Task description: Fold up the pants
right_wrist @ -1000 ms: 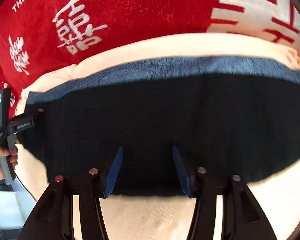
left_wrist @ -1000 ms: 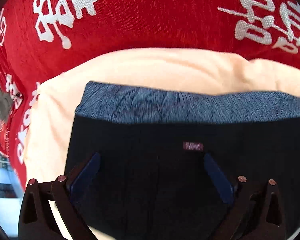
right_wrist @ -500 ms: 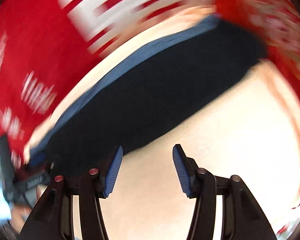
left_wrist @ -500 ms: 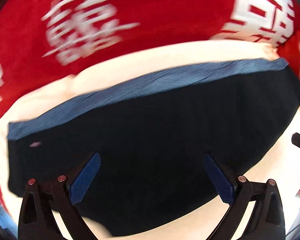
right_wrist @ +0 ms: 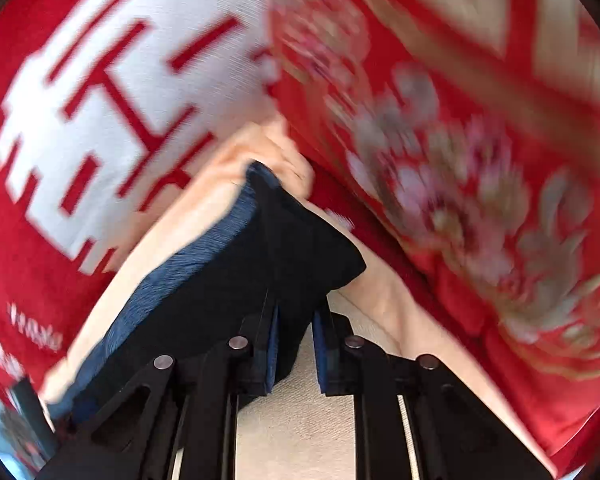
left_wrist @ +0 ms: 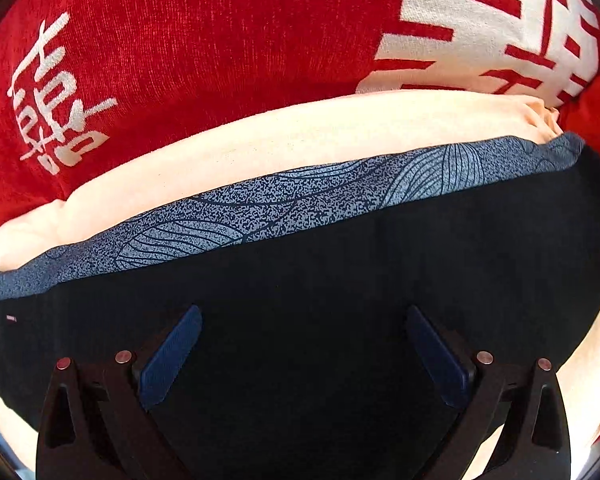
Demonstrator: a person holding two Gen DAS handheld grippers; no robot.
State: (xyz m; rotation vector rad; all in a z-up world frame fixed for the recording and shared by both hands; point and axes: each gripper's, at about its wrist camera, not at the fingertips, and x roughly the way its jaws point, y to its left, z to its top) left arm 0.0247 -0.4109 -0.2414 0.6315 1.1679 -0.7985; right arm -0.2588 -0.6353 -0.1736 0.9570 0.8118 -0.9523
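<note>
The dark navy pants (left_wrist: 340, 288), with a blue-grey patterned waistband (left_wrist: 284, 208), lie flat on a cream cloth (left_wrist: 300, 136). My left gripper (left_wrist: 302, 344) is open and hovers over the dark fabric, its blue pads spread wide. In the right wrist view my right gripper (right_wrist: 294, 344) has its jaws nearly closed around the right edge of the pants (right_wrist: 260, 280); the view is blurred by motion.
A red blanket with white characters (left_wrist: 180, 40) lies behind the cream cloth. In the right wrist view a red floral-patterned fabric (right_wrist: 480, 168) lies to the right, and the cream cloth (right_wrist: 300, 420) shows under the gripper.
My right gripper swung right to the pants' right end and closed its jaws on the edge. My left gripper shifted right along the pants and stays open.
</note>
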